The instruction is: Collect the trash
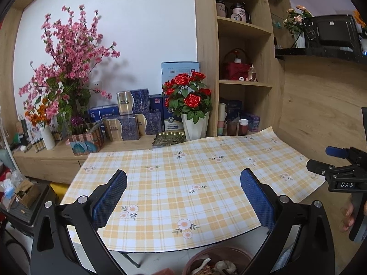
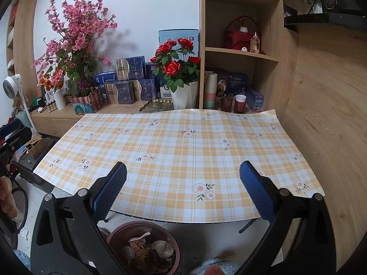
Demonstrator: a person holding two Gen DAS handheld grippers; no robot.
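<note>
A brown round bin (image 2: pixel 137 225) stands on the floor just in front of the table, below my right gripper. Trash (image 2: pixel 142 249) lies inside it: a crumpled paper cup, wrappers, a small lid and a white spoon. In the left wrist view only the bin's far rim (image 1: pixel 220 250) and some of the trash (image 1: pixel 222 265) show at the bottom edge. The yellow checked tablecloth (image 2: pixel 179 142) (image 1: pixel 183 160) has nothing lying on it. My left gripper (image 1: pixel 183 197) and right gripper (image 2: pixel 183 190) are open and hold nothing. The right gripper (image 1: pixel 332 162) also shows at the left wrist view's right edge.
Beyond the table's far edge a low wooden ledge carries a white vase of red roses (image 2: pixel 183 96), blue gift boxes (image 2: pixel 128 89), pink blossoms (image 2: pixel 75 29) and cups (image 2: pixel 239 104). A wooden wall (image 2: pixel 325 114) lies to the right. A black case with clutter (image 1: pixel 25 201) sits on the floor at left.
</note>
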